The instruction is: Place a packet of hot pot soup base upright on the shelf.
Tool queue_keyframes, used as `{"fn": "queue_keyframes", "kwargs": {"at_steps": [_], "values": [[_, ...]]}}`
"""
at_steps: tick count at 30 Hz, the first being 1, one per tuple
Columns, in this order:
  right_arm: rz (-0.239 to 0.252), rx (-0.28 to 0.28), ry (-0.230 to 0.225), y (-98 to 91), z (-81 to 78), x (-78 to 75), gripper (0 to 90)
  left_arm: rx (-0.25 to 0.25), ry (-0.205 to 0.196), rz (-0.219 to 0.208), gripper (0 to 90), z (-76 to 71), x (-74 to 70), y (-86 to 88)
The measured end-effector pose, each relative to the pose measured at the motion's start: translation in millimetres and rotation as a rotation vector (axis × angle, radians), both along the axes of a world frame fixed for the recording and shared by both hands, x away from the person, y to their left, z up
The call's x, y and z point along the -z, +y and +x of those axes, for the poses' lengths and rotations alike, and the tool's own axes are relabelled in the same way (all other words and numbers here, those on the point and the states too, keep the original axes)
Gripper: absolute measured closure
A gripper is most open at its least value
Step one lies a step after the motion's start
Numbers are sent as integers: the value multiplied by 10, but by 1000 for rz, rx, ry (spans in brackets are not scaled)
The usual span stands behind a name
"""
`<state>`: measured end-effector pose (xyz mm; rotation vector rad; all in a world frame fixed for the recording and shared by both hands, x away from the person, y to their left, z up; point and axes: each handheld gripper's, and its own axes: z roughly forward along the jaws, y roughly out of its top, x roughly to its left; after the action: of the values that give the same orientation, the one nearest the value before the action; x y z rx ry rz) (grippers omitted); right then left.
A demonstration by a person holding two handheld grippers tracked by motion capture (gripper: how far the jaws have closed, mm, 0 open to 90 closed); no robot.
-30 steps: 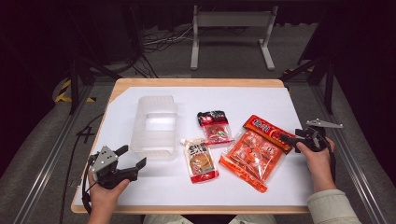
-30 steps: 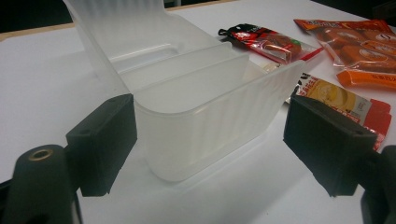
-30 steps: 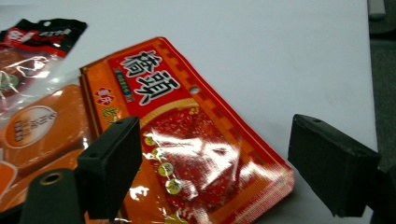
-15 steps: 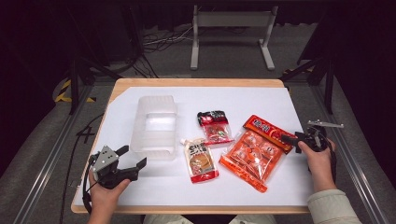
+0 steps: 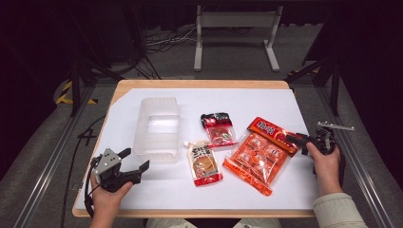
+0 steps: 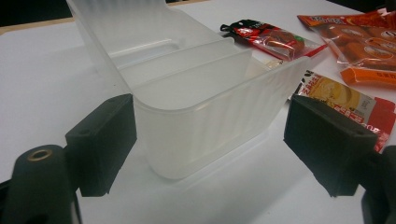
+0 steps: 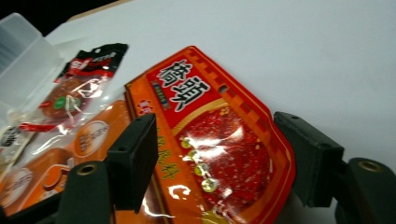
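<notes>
Right gripper (image 5: 291, 139) sits at the near right end of the red sachet (image 5: 272, 134), its jaws have just been closing in and now stand apart either side of that packet's end; in the right gripper view (image 7: 215, 154) the packet (image 7: 219, 154) lies between the two black jaws with a gap on each side, no pad pressing it. The red sachet rests partly on the big orange multipack (image 5: 256, 159), overlapping its far right edge. Beyond the sachet to the right is bare white mat (image 5: 294, 109) up to the mat's edge, so there is open room on that side.

Over to the left gripper (image 5: 133, 161): jaws spread wide, nothing between the pads, parked just beside the near left corner of the clear plastic bin (image 5: 157, 128). In the left gripper view (image 6: 210, 149) the bin's (image 6: 201, 93) rounded near end sits between the two jaws, apart from both. Its inside looks empty, a divider wall crossing it.

Right of the bin, a beige spouted pouch (image 5: 204, 164) lies just beside its near right corner, and a black-and-red snack pack (image 5: 218, 129) lies beyond that pouch. Left of the bin and in front of it the mat is open down to the table's wooden edge (image 5: 199, 84)
</notes>
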<state>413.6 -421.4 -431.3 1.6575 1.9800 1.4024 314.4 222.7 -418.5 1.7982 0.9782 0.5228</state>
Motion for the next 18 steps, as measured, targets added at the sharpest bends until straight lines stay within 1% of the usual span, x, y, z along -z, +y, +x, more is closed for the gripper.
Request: {"fn": "queue_keyframes", "kwargs": {"at_steps": [4, 6, 8, 11, 16, 18], "values": [[-3, -45, -8, 56, -5, -9, 356, 0, 0, 1, 179, -1, -1, 4], [-18, -60, -15, 79, -8, -15, 365, 1, -2, -1, 179, -1, -1, 3], [-19, -75, -27, 83, -19, -30, 401, 1, -3, -2, 181, -5, -3, 3], [-28, -102, -26, 83, -30, -43, 459, 0, -7, 4, 181, -9, -7, 4], [-53, -145, -12, 109, -23, -31, 550, -9, -20, 8, 182, -26, -26, 6], [-48, -156, 3, 112, -15, -15, 600, -10, -19, 6, 182, -30, -26, 5]]}}
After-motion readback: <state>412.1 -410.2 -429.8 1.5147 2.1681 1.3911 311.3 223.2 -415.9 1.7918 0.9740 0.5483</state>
